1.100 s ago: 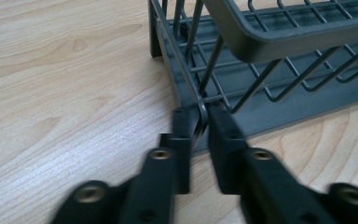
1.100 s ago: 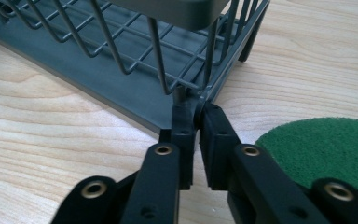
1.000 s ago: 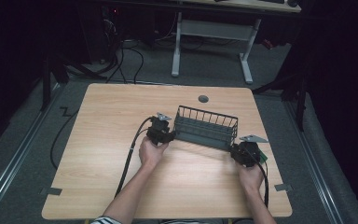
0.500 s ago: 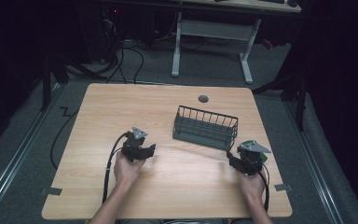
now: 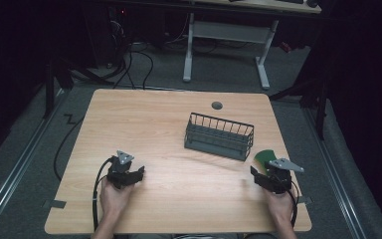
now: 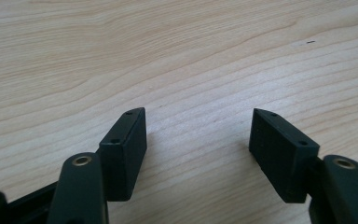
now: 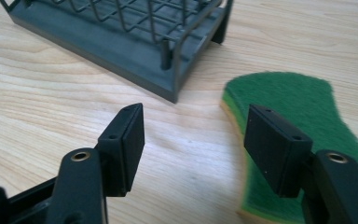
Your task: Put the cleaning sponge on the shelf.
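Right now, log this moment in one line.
left gripper: open, empty | right gripper: open, beside green scouring sponge | dark wire basket: released, on table

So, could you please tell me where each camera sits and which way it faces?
High view: above the person's side, looking forward and down at the table; forearms, left gripper, right gripper.
Left gripper view: on that gripper, facing bare wood; its open fingers.
Right gripper view: faces wire basket and green sponge.
High and right gripper views share basket and sponge.
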`<state>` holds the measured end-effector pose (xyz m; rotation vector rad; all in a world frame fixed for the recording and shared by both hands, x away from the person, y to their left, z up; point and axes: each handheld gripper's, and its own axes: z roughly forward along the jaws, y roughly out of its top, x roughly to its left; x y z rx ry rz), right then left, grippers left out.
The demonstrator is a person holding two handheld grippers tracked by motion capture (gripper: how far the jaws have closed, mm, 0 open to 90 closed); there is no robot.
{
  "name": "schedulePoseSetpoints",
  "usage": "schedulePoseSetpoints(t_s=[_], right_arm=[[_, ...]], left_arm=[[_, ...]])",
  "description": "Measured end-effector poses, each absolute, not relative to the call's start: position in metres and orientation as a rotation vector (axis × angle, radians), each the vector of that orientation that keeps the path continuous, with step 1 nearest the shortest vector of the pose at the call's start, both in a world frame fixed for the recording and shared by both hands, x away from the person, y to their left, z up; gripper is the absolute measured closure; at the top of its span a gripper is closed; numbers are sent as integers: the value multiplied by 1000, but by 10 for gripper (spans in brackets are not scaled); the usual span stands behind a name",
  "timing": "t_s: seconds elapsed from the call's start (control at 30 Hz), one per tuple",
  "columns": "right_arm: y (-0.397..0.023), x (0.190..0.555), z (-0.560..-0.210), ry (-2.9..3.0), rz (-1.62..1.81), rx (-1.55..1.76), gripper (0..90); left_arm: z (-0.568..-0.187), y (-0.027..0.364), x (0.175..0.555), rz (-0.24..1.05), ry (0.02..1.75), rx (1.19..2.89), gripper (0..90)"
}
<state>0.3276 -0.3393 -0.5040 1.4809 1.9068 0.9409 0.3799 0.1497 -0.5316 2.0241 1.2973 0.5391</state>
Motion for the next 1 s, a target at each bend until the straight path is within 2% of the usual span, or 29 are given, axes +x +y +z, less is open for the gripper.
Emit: schedulePoseSetpoints(t_s=[0.37, 0.53, 0.8, 1.0], right_arm=[[-369, 330, -497, 1882, 911, 1487, 325], [-383, 338, -498, 1883, 883, 1512, 267], [-387, 351, -507, 1922, 866, 1535, 213], [-387, 356, -510, 1924, 837, 1541, 207]], left_arm=[[-536, 156, 373, 570, 1300, 1981, 340], [-536, 156, 373, 572, 1300, 1979, 340], [-536, 156, 373, 572, 1301, 1979, 340], [-536, 156, 373, 573, 1301, 1979, 340]])
